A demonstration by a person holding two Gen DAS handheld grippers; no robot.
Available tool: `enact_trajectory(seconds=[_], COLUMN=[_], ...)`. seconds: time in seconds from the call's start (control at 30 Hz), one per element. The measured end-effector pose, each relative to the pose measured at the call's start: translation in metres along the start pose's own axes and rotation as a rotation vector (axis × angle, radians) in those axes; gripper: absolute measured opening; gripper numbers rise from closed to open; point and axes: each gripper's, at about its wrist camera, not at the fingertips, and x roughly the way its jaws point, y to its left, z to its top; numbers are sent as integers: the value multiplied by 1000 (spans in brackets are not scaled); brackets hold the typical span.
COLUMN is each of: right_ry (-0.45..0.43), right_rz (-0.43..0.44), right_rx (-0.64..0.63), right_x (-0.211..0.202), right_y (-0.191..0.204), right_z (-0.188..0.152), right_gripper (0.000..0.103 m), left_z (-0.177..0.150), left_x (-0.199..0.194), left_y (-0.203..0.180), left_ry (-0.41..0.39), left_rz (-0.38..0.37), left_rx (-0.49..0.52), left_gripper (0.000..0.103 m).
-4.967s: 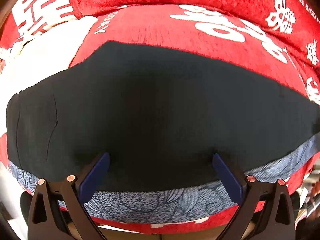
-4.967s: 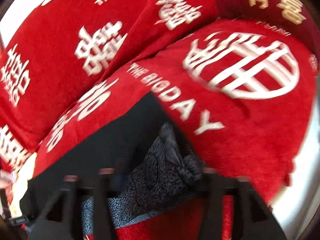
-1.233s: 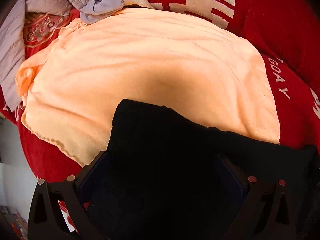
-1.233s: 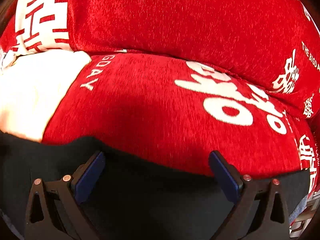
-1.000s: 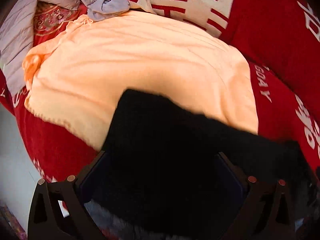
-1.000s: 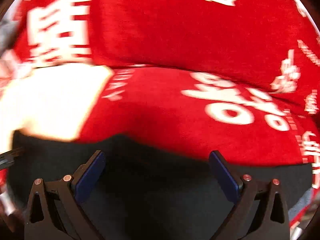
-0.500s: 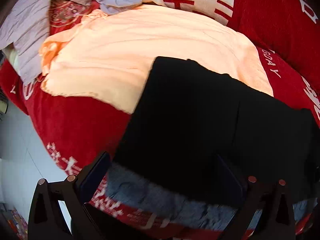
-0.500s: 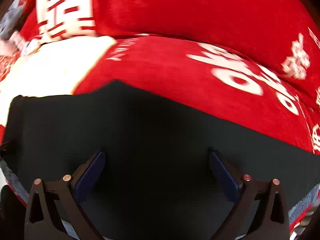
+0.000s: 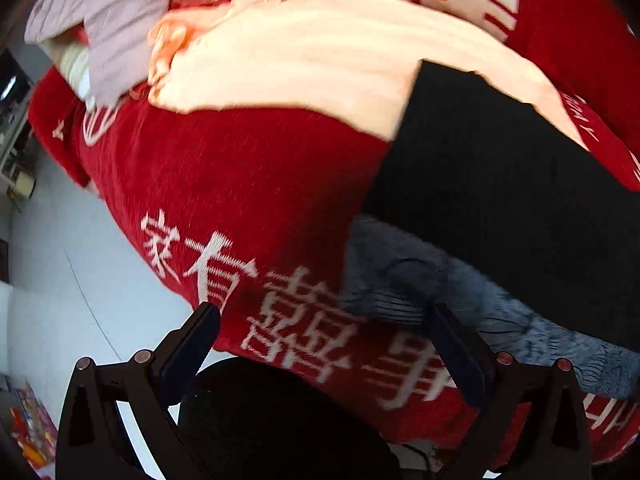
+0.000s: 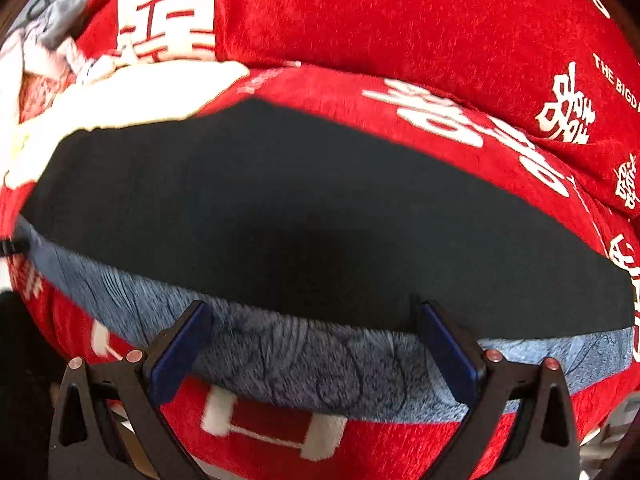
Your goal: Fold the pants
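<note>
So the pants (image 10: pixel 312 216) are laid out flat across the red cover (image 10: pixel 400 12) with the white lettering, folded over so the dark outer side is on top and a strip of grey fuzzy lining (image 10: pixel 288 360) is left showing along the near edge. Everything below is placed relative to the pants.

Left wrist view first: off to the left of the pants a pale floor (image 9: pixel 60 280) can be seen, then the red cover (image 9: pixel 240 184) hanging over the edge. Up beyond the pants' far left corner a peach blanket (image 9: pixel 304 52) is spread out, and the corner of the pants (image 9: pixel 500 184) is lying on it. A heap of striped lilac cloth (image 9: pixel 108 28) is bunched up further left of the blanket. The left claw (image 9: pixel 328 340) is spread wide with nothing gripped; it's hanging off the pants' left end, with its right finger just over the grey lining (image 9: pixel 408 280) there.

Right wrist view: the right claw (image 10: pixel 312 340) is also opened wide and nothing is held in it. It's parked at the near edge of the pants, both fingers (image 10: pixel 180 344) set over the grey strip. The picture is a bit blurry at the left edge, so whether the lining is actually being touched can't be told.
</note>
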Motion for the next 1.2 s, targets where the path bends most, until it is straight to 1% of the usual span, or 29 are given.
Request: enact_trajectory(seconds=[0.07,0.1,0.2,0.27,0.3,0.37,0.43,0.5,0.57,0.63,0.67,0.7,0.73,0.77,0.83,0.93,1.0,1.03,1.07,1.13,1.2], right_ry=[-12,-13,-8,-6,1,15,17,-2,-9,-3,12,28,42,43,10,-96,-119,-111,-89,-10,-48], right_rz=[-10,-26,-65,-109,-131,-165,-193,-188,-174,-170,-166,-158,-142,-132,-109,-40,-42,-65,-98,-181,-139], right_rx=[24,37,94,120,142,198,258,323,386,487,542,573,600,610,621,593,541,517,500,498,507], right_x=[-2,-3,-7,-10,-12,-19,-31,-48,-56,-64,-66,-66,-65,-66,-71,-80,-76,-68,-60,-39,-45], right_y=[-15,-25,-60,-80,-95,-124,-156,-193,-223,-260,-280,-293,-306,-312,-325,-329,-324,-321,-321,-334,-339], right_z=[-1,-1,-3,-8,-11,-16,-23,-33,-44,-61,-70,-78,-86,-91,-98,-91,-84,-77,-76,-78,-84], right_gripper=[103,103,103,103,103,103,103,103,103,103,103,103,103,103,103,103,103,103,103,102,102], left_z=[0,0,0,2,3,3,4,2,-5,-15,-24,-28,-39,-45,-64,-83,-89,-91,-89,-92,-97], left_x=[5,5,3,-3,-9,-25,-43,-57,-71,-80,-85,-87,-91,-95,-105,-115,-111,-106,-103,-95,-94], left_y=[9,11,8,7,7,5,-4,-23,-62,-103,-131,-152,-186,-208,-266,-339,-370,-384,-390,-407,-418], left_ry=[25,30,25,20,9,-29,-63,-76,-82,-77,-67,-57,-37,-25,-24,-30,-2,22,39,77,82], left_rz=[-44,-52,-21,20,45,64,43,12,-33,-84,-121,-146,-183,-204,-242,-269,-279,-278,-276,-259,-242], left_rx=[-38,-47,-31,-22,-26,-29,-14,21,102,183,239,280,342,377,487,604,636,641,642,636,631], left_gripper=[103,103,103,103,103,103,103,103,103,103,103,103,103,103,103,103,103,103,103,103,103])
